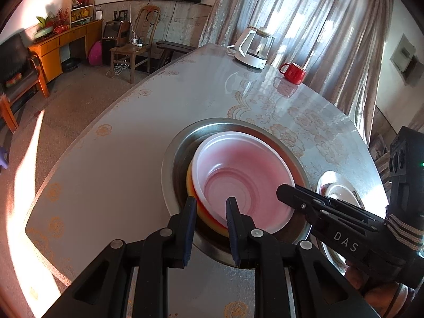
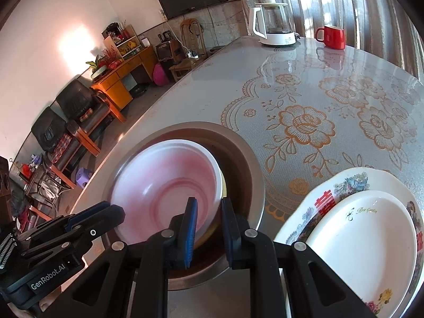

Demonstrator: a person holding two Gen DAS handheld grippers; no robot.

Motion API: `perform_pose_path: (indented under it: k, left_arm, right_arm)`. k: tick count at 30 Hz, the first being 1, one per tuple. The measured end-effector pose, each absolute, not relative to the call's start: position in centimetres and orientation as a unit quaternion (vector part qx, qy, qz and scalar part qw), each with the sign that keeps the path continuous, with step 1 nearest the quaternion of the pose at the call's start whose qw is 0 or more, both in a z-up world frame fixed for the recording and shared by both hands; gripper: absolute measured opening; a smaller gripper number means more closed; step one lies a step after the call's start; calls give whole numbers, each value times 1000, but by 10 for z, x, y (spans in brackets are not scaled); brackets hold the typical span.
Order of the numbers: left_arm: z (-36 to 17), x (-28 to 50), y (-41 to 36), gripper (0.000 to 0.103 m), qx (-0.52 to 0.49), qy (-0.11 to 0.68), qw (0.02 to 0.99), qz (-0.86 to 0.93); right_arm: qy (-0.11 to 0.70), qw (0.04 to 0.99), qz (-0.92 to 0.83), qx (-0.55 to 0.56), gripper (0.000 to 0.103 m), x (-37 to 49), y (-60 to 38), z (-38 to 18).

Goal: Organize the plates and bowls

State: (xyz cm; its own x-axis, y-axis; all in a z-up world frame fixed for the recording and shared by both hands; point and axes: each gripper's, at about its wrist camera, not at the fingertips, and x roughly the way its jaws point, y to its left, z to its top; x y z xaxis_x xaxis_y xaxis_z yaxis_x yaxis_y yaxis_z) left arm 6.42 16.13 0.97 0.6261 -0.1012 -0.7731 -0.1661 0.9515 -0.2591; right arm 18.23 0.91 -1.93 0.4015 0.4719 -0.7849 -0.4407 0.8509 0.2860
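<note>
I am nesting the white bowl (image 1: pixel 242 177) into the stack in the steel basin (image 1: pixel 172 159), near the tabletop's (image 1: pixel 106 172) edge. Left gripper (image 1: pixel 210 228) pinches its near rim together with the orange bowl (image 1: pixel 209 218) beneath; right gripper (image 2: pixel 208 232) clamps the opposite rim. Next, I'd judge: seat it level, then release both.

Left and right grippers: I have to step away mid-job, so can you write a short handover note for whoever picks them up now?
Left gripper: fingers shut on the near rim of the bowl stack.
Right gripper: fingers shut on the same stack's opposite rim.
Things: white bowl nested over a yellow bowl, both inside the steel basin. White plate on the patterned plate beside it.
Done: bowls nested, plates stacked.
Left: probably settle the stack in the basin, then release. Kettle and red mug untouched.
</note>
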Motion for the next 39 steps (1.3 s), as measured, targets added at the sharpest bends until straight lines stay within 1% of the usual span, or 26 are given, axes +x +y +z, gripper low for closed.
perform_pose_path:
  k: [8, 11, 12, 14, 26, 39]
  left_arm:
    - [14, 58, 164, 24, -159, 425, 891, 21]
    - [14, 55, 166, 24, -163, 423, 891, 22]
    - [14, 53, 168, 26, -166, 423, 891, 22]
    - [15, 51, 171, 30, -173, 420, 891, 22]
    - [10, 39, 209, 31, -214, 408, 886, 53]
    - [1, 58, 199, 31, -187, 420, 887, 48]
  right_arm:
    - [475, 835, 278, 21, 19, 179, 9, -20]
    - [475, 833, 282, 25, 23, 178, 8, -19]
    - [474, 834, 281, 25, 25, 177, 7, -18]
    - [472, 836, 279, 25, 27, 177, 6, -18]
    - [458, 847, 263, 59, 27, 176, -22, -8]
    - [465, 849, 244, 55, 26, 190, -29, -19]
